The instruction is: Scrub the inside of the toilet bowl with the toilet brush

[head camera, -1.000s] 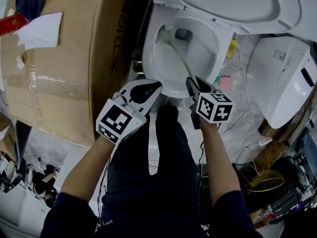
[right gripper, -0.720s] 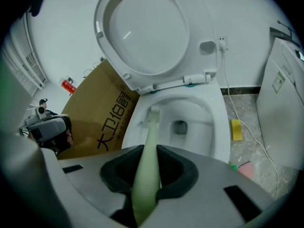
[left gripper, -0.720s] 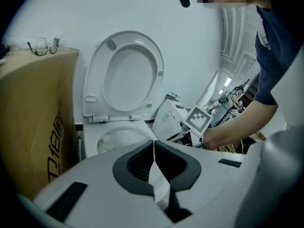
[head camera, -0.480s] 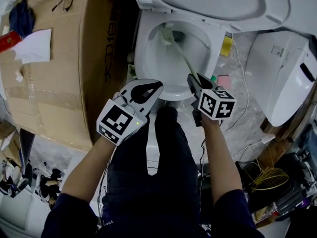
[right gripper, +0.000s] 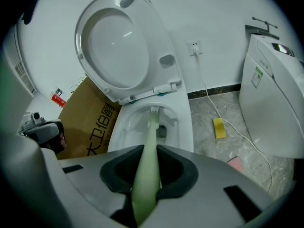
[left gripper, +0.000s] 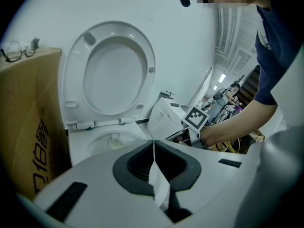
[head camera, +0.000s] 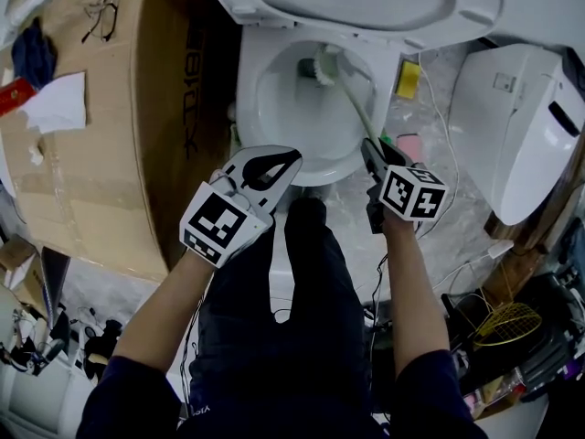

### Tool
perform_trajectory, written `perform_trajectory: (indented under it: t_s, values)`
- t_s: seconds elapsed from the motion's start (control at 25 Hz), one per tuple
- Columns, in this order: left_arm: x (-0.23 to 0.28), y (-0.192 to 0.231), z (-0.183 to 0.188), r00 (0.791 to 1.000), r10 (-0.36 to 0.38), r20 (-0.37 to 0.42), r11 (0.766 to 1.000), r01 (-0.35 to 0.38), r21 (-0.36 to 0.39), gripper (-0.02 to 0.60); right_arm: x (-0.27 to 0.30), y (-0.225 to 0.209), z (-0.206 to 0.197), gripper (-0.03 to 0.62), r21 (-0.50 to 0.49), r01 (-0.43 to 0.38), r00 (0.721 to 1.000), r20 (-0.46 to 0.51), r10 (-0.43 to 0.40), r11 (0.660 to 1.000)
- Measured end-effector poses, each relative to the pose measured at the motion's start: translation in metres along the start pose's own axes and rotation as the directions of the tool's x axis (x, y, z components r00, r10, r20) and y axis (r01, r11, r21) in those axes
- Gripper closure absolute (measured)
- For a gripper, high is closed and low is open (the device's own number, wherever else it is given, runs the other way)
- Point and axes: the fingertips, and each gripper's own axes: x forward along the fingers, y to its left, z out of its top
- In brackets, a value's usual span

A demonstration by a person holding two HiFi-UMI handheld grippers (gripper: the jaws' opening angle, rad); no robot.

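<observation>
Where toilet brush (right gripper: 150, 137) reaches bowl (head camera: 274, 117), marble floor (right gripper: 237, 107), box (head camera: 110, 135)

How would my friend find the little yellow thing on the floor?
Find the white toilet bowl with its lid up. On the marbled floor at its right, between it and the big white appliance, lies the yellow pad. It is flat and rectangular. The pink pad nearer the person is its only small neighbour, so go by colour.

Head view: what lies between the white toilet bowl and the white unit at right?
A yellow sponge, a pink pad and a thin white cord, seen in the head view.
</observation>
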Motion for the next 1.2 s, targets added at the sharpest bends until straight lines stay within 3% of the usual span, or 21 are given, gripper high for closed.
perform_trajectory:
  t_s: [0.6,1.0,1.2]
  values:
    - [0.004,-0.029,0.019,0.999,-0.037,-0.01,0.998,0.037,0.054,0.546,-0.041,-0.043,-0.028,0.513,0.029,0.091,0.996,-0.023,-0.09,0.995]
    - [-0.014,-0.048,0.025,0.999,-0.043,-0.026,0.996,0.045,0.072,0.546,-0.06,-0.032,-0.057,0.513,0.093,0.099,0.994,-0.048,-0.094,0.991]
    - [-0.031,-0.049,0.04,1.0,-0.023,-0.018,0.995,0.025,0.1,0.546,-0.076,-0.014,-0.046,0.511,0.093,0.068,0.998,-0.008,-0.067,0.993]
